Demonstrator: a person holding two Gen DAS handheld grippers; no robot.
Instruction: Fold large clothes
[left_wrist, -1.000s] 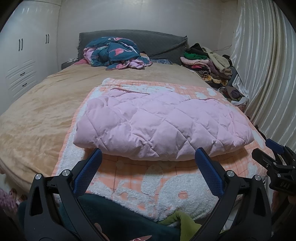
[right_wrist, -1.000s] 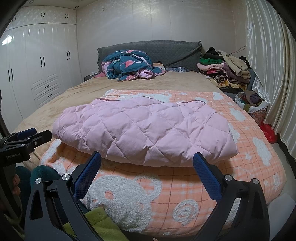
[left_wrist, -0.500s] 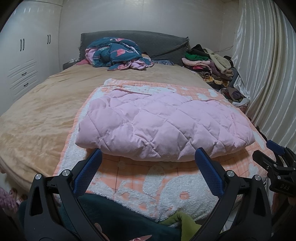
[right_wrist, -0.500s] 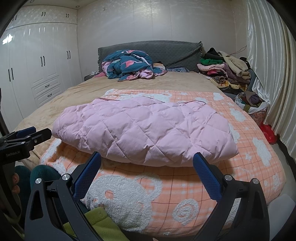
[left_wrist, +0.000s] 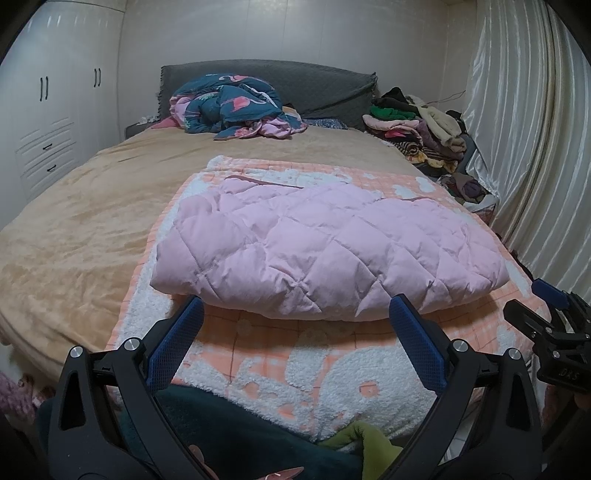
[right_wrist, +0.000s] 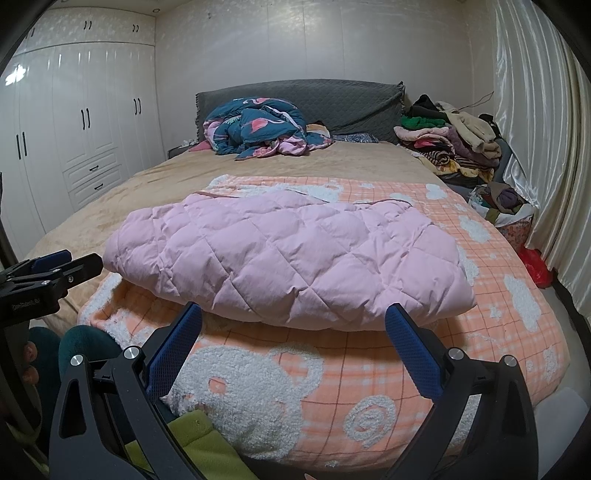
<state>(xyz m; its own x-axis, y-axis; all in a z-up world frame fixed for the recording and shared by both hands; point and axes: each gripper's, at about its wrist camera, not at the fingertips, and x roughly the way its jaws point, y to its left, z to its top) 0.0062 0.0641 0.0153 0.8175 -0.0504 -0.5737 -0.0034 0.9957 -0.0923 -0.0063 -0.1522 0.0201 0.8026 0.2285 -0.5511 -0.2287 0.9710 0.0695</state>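
A pink quilted puffer garment (left_wrist: 328, 251) lies folded flat on an orange-and-white fleece blanket (left_wrist: 295, 369) at the foot of the bed; it also shows in the right wrist view (right_wrist: 288, 258). My left gripper (left_wrist: 295, 317) is open and empty, just short of the garment's near edge. My right gripper (right_wrist: 293, 321) is open and empty, also just short of the near edge. Each gripper shows from the side in the other's view, the right one (left_wrist: 546, 325) and the left one (right_wrist: 55, 269).
A tan bedspread (left_wrist: 81, 229) covers the bed. A crumpled teal flamingo quilt (right_wrist: 258, 129) lies by the grey headboard (right_wrist: 351, 99). A pile of clothes (right_wrist: 450, 144) sits at the far right beside curtains (right_wrist: 535, 147). White wardrobes (right_wrist: 74, 129) stand at left.
Both grippers have drawn slightly closer to the garment's near edge. The garment has not moved.
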